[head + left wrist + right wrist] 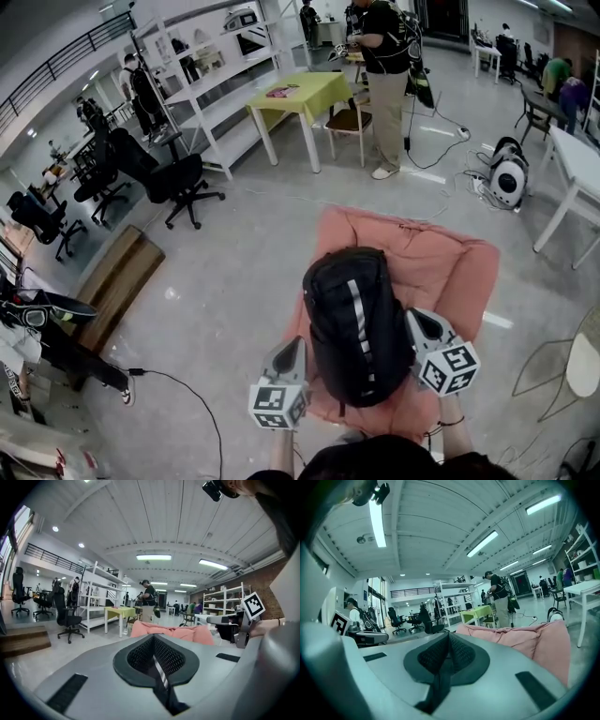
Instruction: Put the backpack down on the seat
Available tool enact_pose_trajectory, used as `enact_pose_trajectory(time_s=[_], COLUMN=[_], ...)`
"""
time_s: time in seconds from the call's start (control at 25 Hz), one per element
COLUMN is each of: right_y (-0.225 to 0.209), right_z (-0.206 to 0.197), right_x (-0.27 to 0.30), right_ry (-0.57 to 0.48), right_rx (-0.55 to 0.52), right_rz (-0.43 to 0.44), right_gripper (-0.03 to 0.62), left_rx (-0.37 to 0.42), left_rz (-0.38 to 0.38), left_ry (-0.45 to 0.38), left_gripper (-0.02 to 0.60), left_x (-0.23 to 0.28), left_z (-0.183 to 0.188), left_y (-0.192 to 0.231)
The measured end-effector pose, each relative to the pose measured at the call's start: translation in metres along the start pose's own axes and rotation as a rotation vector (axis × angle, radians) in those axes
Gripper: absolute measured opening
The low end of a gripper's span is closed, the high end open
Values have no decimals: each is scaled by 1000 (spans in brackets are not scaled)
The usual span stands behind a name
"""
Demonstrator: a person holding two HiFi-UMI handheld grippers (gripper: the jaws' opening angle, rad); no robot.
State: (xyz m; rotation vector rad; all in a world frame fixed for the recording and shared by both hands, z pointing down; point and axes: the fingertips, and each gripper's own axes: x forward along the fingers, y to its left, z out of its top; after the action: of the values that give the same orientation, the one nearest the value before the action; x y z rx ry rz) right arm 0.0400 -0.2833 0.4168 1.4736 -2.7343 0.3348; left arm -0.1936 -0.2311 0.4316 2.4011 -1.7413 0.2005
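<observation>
Black fabric backpack (pixel 359 323), one item, hanging upright between the two claws.

- **Left claw** (pixel 154 654): jaws together, pinching a striped strap (pixel 161 680) that trails back toward its camera.
- **Right claw** (pixel 446 654): jaws together on a plain strap (pixel 435 686).
- **Grip:** one strap taken at each side of the bag, probably so that it hangs level and can be lowered squarely.
- **Seat** (pixel 450 267): salmon-pink and cushioned, lying on the floor (pixel 234 272) below and ahead of both claws. The bag is over it; from above I cannot tell whether the two touch.
- **Task:** judged unfinished, as the bag is carried rather than released.
- **Hidden:** the seat's middle behind the bag, the points where the straps join the bag, and the bag's underside.
- **Claw views:** neither shows the bag's body, only strap and the seat's upper edge.
</observation>
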Motion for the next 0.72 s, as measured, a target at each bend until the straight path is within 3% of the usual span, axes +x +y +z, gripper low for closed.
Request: enact_pose_trajectory(time_s=[0.72], right_y=[-20], right_z=[33], right_x=[-34], right_ry=[-98], right_rx=[-12], right_rz=[-24], right_gripper=[14], left_rx=[9], left_rz=[105], left_ry=[-125], left_gripper=[14], left_x=[-29], left_z=[37], left_y=[19])
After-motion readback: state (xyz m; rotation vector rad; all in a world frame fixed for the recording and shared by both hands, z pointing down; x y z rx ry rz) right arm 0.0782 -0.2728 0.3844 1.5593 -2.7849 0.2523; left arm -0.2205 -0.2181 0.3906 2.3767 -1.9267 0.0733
